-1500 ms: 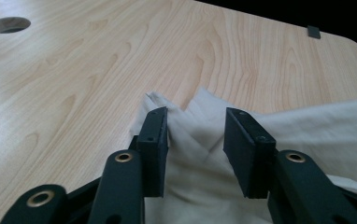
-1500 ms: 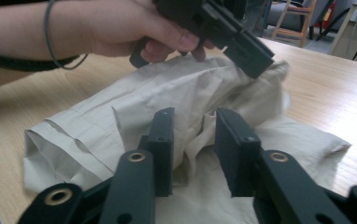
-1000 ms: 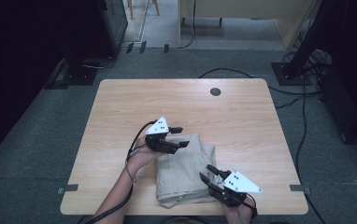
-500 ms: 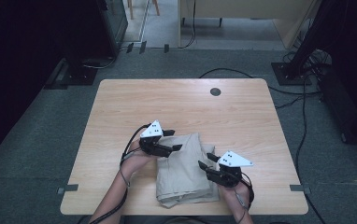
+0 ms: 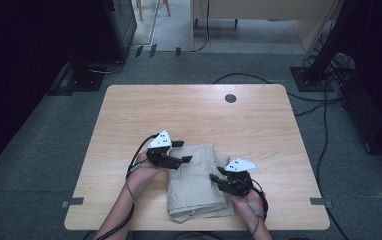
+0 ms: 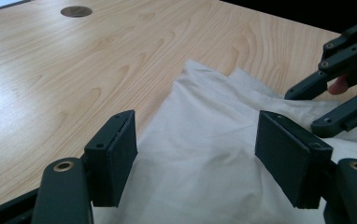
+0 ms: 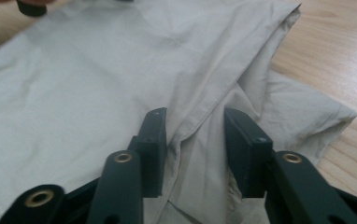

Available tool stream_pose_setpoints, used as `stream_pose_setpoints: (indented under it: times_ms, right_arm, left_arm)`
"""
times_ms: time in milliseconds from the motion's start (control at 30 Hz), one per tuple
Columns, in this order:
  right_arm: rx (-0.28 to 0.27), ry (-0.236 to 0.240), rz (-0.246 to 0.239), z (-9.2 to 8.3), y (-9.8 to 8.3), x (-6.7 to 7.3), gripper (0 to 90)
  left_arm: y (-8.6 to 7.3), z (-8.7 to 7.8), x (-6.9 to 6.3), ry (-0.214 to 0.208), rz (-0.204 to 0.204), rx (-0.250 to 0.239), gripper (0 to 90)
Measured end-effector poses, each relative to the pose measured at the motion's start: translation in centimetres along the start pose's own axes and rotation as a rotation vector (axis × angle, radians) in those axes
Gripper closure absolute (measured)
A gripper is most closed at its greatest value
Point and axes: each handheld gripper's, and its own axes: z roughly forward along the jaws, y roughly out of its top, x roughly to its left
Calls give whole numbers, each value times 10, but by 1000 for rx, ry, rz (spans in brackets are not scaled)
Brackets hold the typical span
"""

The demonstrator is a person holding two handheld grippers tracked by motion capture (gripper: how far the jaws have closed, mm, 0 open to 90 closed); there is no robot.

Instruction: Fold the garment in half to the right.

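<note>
1. High view: a folded beige cloth (image 5: 195,182) is seen lying on the wooden table (image 5: 189,117), toward the near edge at about 6 o'clock from the table's round hole (image 5: 230,98). The left gripper (image 5: 179,152) is held at the cloth's 10 o'clock corner, and the right gripper (image 5: 218,181) is placed at its 3 o'clock edge.

2. Left gripper view: the left gripper (image 6: 195,158) is shown with its jaws spread wide, having just been opening; the cloth (image 6: 200,140) lies below and between them, and no pad is pressed on it. The right gripper's black jaws are seen at 2 o'clock.

3. Right gripper view: the right gripper (image 7: 194,140) is seen with its jaws just closing; a raised fold of the cloth (image 7: 120,65) is caught between them, touched by the left pad, with a gap left at the right pad.
</note>
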Motion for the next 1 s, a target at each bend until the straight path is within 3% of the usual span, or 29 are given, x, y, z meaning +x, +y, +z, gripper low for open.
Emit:
stream_pose_setpoints:
  times_ms: [133, 200, 400, 533, 767, 1000]
  right_arm:
    - [22, -12, -34, 4, -1, 3, 852]
    - [18, -23, -54, 3, -1, 6, 888]
    - [-68, -46, -75, -16, 3, 15, 893]
    - [-96, -58, -86, -28, 4, 22, 893]
    - [-63, -61, -46, -34, -11, 21, 888]
    - [-50, -57, -35, -30, -20, 17, 889]
  left_arm:
    - [-3, -1, 3, 4, -11, 1, 296]
    - [-4, -1, 4, 9, -14, -2, 296]
    - [-4, -4, 6, 16, -18, -11, 296]
    - [-3, -7, 6, 27, -23, -31, 296]
    - [-4, -14, 13, 78, -53, -66, 296]
    - [-9, -10, 18, 140, -69, -28, 295]
